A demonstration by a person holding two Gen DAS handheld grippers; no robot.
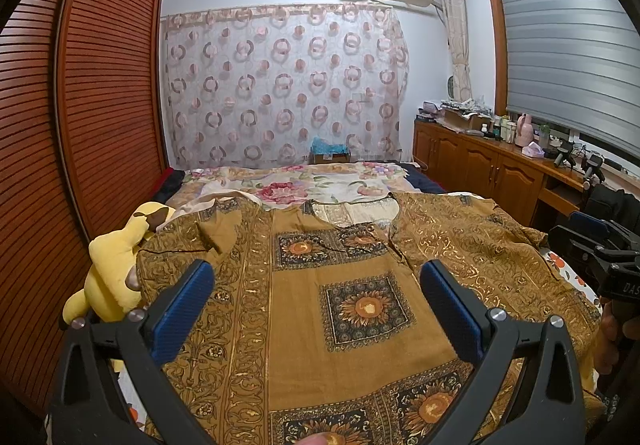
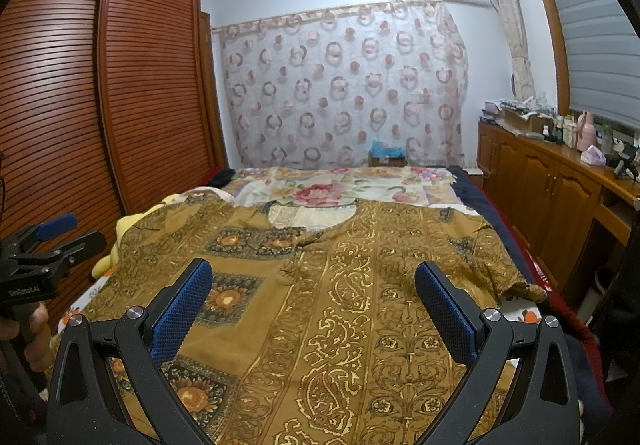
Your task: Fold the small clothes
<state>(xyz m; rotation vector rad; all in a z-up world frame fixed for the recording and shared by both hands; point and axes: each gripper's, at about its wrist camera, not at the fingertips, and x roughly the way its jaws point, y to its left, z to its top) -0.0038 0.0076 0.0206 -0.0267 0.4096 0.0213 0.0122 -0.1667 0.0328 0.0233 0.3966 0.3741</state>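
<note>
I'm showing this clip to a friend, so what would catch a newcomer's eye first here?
First, the mustard-brown gold-patterned shirt spread flat across the bed, neckline toward the far wall. Next, the open left gripper and open right gripper hover above it, blue-padded jaws apart, holding nothing. Then the yellow plush toy at the shirt's left edge, beside the reddish louvred wooden wardrobe.

My right gripper (image 2: 314, 281) hangs with jaws wide apart over the brown patterned shirt (image 2: 320, 285) (spread flat on the bed (image 2: 340, 181)); my left gripper (image 2: 48, 245) hovers beside it.
</note>
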